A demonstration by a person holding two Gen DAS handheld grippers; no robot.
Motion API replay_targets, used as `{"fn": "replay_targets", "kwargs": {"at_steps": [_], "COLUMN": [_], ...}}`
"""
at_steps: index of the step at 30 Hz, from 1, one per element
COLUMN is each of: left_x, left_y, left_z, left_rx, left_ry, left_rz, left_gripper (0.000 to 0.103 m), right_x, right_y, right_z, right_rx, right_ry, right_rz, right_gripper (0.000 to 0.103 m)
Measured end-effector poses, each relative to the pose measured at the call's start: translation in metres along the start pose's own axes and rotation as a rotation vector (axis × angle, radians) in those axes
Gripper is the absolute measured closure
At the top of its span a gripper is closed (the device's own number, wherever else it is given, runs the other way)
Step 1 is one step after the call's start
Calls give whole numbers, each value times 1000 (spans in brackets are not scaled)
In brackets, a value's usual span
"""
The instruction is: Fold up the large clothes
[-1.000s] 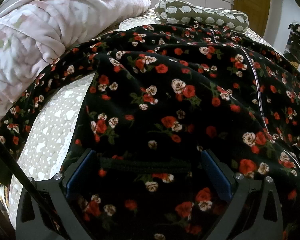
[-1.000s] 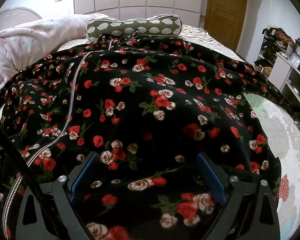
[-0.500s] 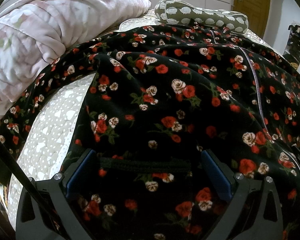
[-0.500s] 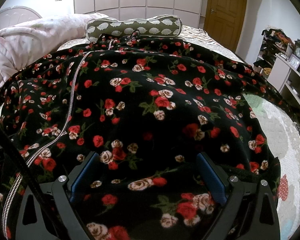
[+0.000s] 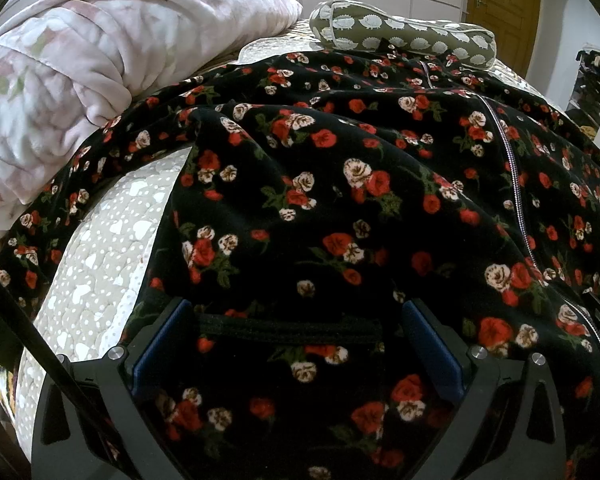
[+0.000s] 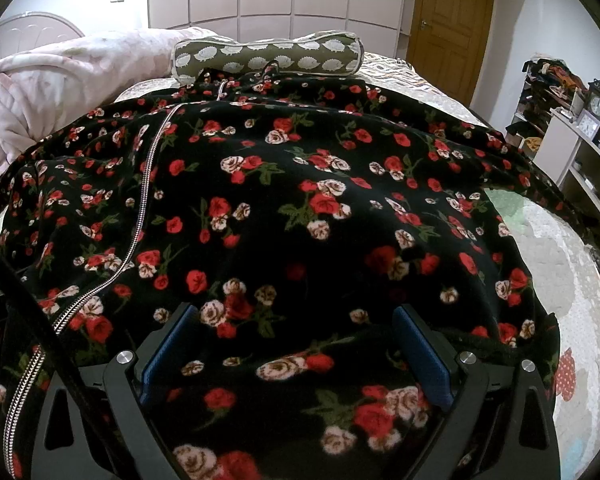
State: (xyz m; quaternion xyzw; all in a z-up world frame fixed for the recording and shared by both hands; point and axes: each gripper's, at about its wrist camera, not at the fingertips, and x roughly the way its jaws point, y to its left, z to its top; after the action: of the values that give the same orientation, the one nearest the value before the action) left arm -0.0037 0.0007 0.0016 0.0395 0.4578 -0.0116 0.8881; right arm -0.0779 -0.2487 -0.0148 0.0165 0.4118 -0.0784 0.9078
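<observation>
Here, the black flowered garment [image 5: 340, 184] is lying spread over the bed [image 5: 100, 240], and the left gripper [image 5: 292, 344] and right gripper [image 6: 296, 344] are hovering at its near hem, jaws spread wide.

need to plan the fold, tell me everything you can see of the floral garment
The floral garment is black plush-looking fabric printed with red and cream roses. A silver zipper runs down its front, closed as far as visible. It lies spread across the bed, collar by the hedgehog-print pillow, one sleeve against the pink blanket. Both tongs, left and right, straddle its hem, open.
</observation>
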Motion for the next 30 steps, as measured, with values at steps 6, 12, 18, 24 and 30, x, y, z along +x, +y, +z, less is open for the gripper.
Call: {"fn": "replay_targets", "kwargs": {"at_steps": [6,12,18,24,30], "left_x": [0,0,-3,-53,-95], "left_y": [0,0,1,19,68], "left_z": [0,-1,1,-6,-25], "left_rx": [0,-1,-2,-37,-109], "left_ry": [-1,-2,16,-17,-51], "left_rz": [0,0,-25,-115,-159], "left_gripper": [0,0,0,1,1], "right_x": [-2,-1,5,12,-40], "right_y": [-3,0,3,-8,-55], "right_z": [0,-1,5,14,16], "right_rx": [0,-3,-35,-10,142], "right_ry": [-3,-2,61,109,51], "right_rz": [1,-1,-12,69,255], "right_gripper": [4,4,3,1,29]}}
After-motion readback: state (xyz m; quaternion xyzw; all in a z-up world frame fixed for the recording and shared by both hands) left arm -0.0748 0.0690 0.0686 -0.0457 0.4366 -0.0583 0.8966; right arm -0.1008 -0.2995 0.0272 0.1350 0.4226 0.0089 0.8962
